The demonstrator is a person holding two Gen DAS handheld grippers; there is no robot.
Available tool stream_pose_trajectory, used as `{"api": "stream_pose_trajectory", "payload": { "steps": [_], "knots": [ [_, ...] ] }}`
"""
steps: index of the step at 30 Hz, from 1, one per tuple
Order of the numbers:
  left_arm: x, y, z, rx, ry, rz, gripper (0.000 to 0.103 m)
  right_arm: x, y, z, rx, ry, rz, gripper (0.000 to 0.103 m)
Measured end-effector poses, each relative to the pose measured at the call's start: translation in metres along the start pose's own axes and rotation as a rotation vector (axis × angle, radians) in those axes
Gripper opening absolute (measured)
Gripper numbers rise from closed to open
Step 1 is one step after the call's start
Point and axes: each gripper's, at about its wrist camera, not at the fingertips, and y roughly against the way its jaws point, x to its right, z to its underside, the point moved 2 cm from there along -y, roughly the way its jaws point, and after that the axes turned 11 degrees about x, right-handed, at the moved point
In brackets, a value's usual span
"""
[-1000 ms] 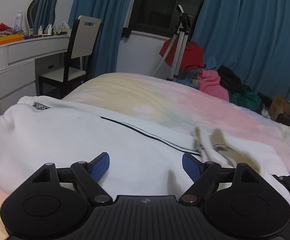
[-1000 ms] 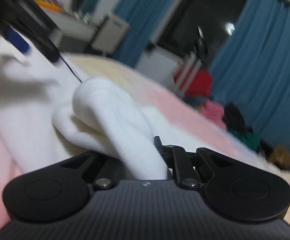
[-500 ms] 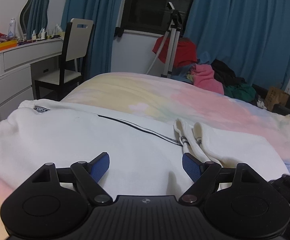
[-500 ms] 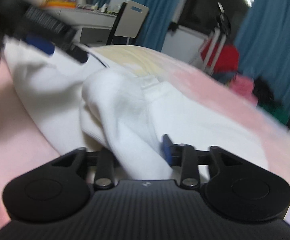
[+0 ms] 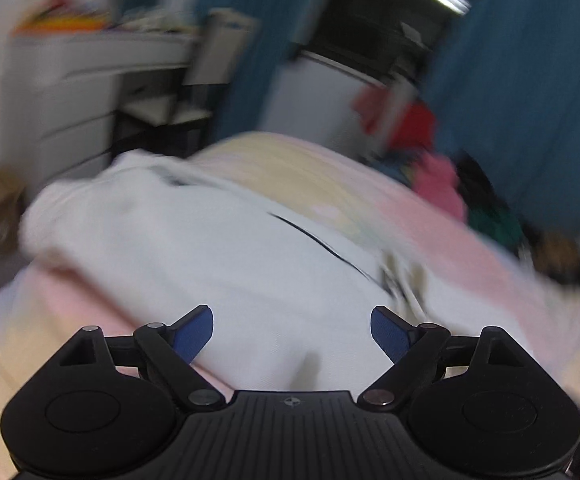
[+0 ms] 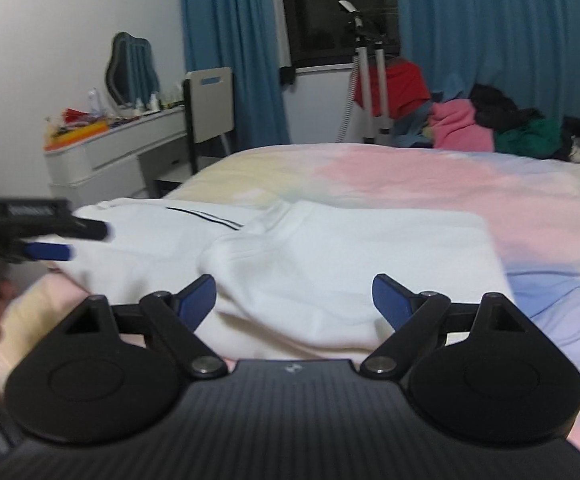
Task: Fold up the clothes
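Observation:
A white garment with a thin black stripe (image 6: 329,256) lies partly folded on the pastel bed (image 6: 429,176). It also shows, blurred, in the left wrist view (image 5: 210,248). My right gripper (image 6: 293,300) is open and empty just above the garment's near folded edge. My left gripper (image 5: 291,330) is open and empty over the garment's near left part. The left gripper also shows at the left of the right wrist view (image 6: 66,242), with its blue fingers apart above the garment's left end.
A white dressing table (image 6: 118,148) and a chair (image 6: 210,108) stand left of the bed. A tripod stand (image 6: 369,76) and a pile of coloured clothes (image 6: 469,120) sit beyond the bed by the blue curtains (image 6: 501,28).
My right gripper has opened and let go of the white fold, which now lies on the garment. My left gripper has swung, so its view is blurred.

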Motion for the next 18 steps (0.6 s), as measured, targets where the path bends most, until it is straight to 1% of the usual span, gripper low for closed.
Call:
{"api": "stream_pose_trajectory", "payload": {
  "steps": [3, 5, 7, 10, 12, 15, 16, 17, 18],
  "knots": [
    [-0.046, -0.003, -0.012, 0.001, 0.256, -0.079, 0.088, 0.007, -0.009, 0.002, -0.015, -0.006, 0.050, 0.087],
    [-0.074, -0.006, -0.012, 0.000, 0.407, -0.126, 0.087, 0.010, -0.015, 0.003, -0.020, 0.002, 0.087, 0.087],
    [-0.089, -0.011, -0.009, -0.004, 0.500, -0.115, 0.084, 0.013, -0.018, 0.006, -0.025, 0.006, 0.110, 0.087],
    [-0.097, -0.023, -0.007, 0.010, 0.551, -0.124, 0.083, 0.017, -0.021, 0.008, -0.032, -0.011, 0.118, 0.087],
    [-0.102, -0.033, -0.009, 0.044, 0.563, -0.155, 0.083, 0.021, -0.024, 0.009, -0.022, -0.033, 0.115, 0.087],
    [-0.107, -0.051, -0.014, 0.068, 0.561, -0.196, 0.078, 0.024, -0.031, 0.010, 0.006, -0.037, 0.111, 0.087],
    [-0.109, -0.056, -0.017, 0.073, 0.559, -0.206, 0.074, 0.025, -0.035, 0.013, 0.005, -0.027, 0.115, 0.087],
    [-0.110, -0.062, -0.019, 0.078, 0.558, -0.216, 0.065, 0.025, -0.043, 0.017, -0.022, -0.017, 0.116, 0.087],
    [-0.111, -0.068, -0.021, 0.083, 0.556, -0.226, 0.055, 0.025, -0.053, 0.024, -0.074, -0.009, 0.113, 0.087]
  ]
}}
